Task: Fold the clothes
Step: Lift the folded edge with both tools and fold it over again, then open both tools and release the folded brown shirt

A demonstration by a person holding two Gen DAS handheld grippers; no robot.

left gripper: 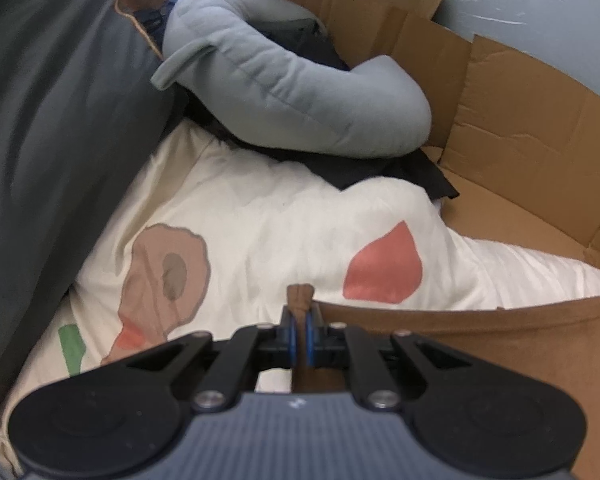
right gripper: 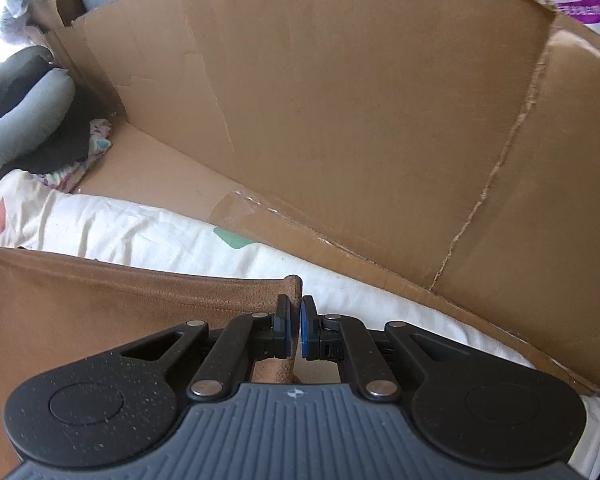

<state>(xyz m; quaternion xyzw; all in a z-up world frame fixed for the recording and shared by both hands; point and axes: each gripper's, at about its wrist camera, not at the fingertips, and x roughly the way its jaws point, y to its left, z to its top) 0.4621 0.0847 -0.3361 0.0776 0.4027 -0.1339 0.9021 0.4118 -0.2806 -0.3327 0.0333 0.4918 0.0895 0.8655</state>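
Brown fabric is being pinched in both sets of jaws: our left gripper [left gripper: 300, 314] and right gripper [right gripper: 295, 312] are each clamping a corner of the brown garment [right gripper: 100, 300], its top edge stretching taut between them. We are holding it just above the cream printed bedding [left gripper: 260, 220], with the cardboard wall [right gripper: 340, 100] beyond and the grey pillow [left gripper: 284, 92] far left. We are judging both bites shallow; uneven pulling could slip a corner and skew the fold.

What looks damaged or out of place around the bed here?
The cardboard wall beside the bedding is creased and torn along a ragged seam. A dark garment lies crumpled under the grey pillow.
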